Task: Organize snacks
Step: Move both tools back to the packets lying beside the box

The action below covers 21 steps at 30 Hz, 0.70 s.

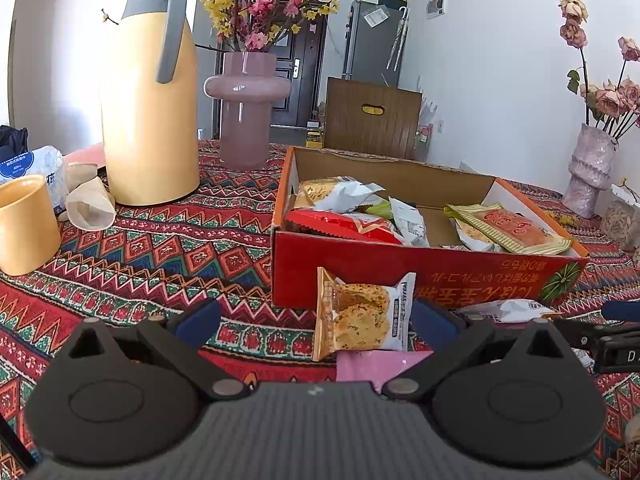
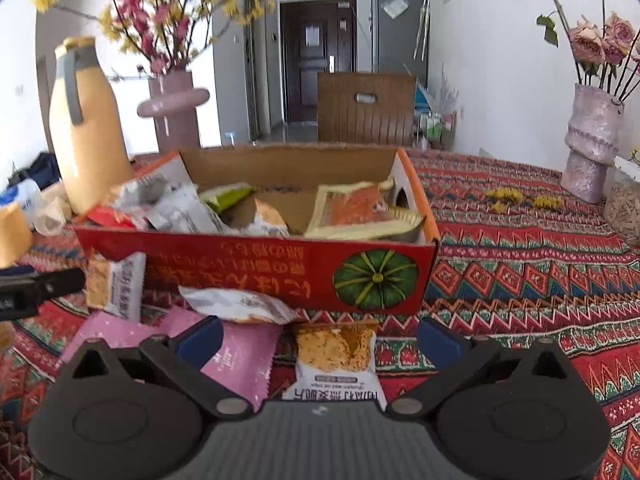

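on the patterned tablecloth (image 1: pixel 160 248), going left to right, a yellow cup (image 1: pixel 24 224) is sitting at the far left edge, then crumpled paper cups (image 1: pixel 90 204), a tall yellow thermos jug (image 1: pixel 148 100) and a pink vase (image 1: pixel 246 108) of blossom branches; a wide strip of bare cloth is lying open between these and the red cardboard box (image 1: pixel 420 276), which is standing right of centre with its top open and several snack packets lying inside. right of the box, in the right wrist view, more bare cloth is stretching toward a textured pink vase (image 2: pixel 592 140) near the far right edge.

the left gripper (image 1: pixel 316 320) is hovering low with its jaws spread wide; a cookie packet (image 1: pixel 362 314) is leaning upright against the box's near wall, sitting between the blue fingertips (image 1: pixel 200 320) but closer to the right one, with a pink packet (image 1: pixel 372 366) lying flat just below it.

the right gripper (image 2: pixel 320 336) is also holding its jaws spread wide; a crispy snack packet (image 2: pixel 336 360) is lying flat on the cloth between them, roughly centred, just in front of the box. a white packet (image 2: pixel 236 306) and the pink packet (image 2: pixel 240 356) are lying to its left, near the left fingertip
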{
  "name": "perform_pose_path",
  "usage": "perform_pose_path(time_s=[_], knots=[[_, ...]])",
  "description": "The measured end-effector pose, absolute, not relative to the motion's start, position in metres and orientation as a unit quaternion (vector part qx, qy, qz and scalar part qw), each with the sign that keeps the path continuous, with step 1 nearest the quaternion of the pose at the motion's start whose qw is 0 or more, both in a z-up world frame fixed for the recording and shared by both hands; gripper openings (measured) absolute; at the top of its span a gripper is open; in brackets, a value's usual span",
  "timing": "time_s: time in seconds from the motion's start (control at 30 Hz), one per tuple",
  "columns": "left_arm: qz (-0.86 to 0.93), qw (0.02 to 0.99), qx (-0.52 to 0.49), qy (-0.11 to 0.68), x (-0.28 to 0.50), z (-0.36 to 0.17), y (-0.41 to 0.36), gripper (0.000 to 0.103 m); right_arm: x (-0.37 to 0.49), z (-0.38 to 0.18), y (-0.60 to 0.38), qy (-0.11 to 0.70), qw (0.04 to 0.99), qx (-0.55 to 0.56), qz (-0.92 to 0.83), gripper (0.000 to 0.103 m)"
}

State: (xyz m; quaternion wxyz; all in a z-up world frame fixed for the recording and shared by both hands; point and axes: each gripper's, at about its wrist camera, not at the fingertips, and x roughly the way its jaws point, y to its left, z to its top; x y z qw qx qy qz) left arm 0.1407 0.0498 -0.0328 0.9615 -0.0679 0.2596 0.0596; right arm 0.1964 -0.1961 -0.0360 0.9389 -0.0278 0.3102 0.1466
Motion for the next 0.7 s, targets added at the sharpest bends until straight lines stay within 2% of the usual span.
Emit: perform_pose_path(time_s=[0.23,0.3,0.47,0.6,0.67,0.7], knots=[[0.056,0.96,-0.072,0.264,0.142,-0.034,0.051,0.103,0.197,-0.044,-0.215,0.326,0.938,-0.025,0.118,0.103],[0.056,0.96,-0.072,0.265,0.142,-0.034,0.05,0.103,0.2,-0.046,-0.217,0.333,0.936,-0.028,0.115,0.1],[0.059,0.959,-0.073,0.269,0.143,-0.035,0.05,0.103,0.211,-0.05,-0.207,0.342,0.929,-0.037,0.135,0.079],[0.058,0.959,-0.073,0.269,0.144,-0.035,0.051,0.103,0.221,-0.058,-0.203,0.361,0.921,-0.037,0.142,0.048],[0.058,0.958,-0.073,0.27,0.144,-0.036,0.051,0.103,0.22,-0.06,-0.202,0.361,0.921,-0.039,0.144,0.046],[0.058,0.958,-0.074,0.27,0.144,-0.036,0.051,0.103,0.219,-0.06,-0.202,0.359,0.921,-0.04,0.146,0.041]])
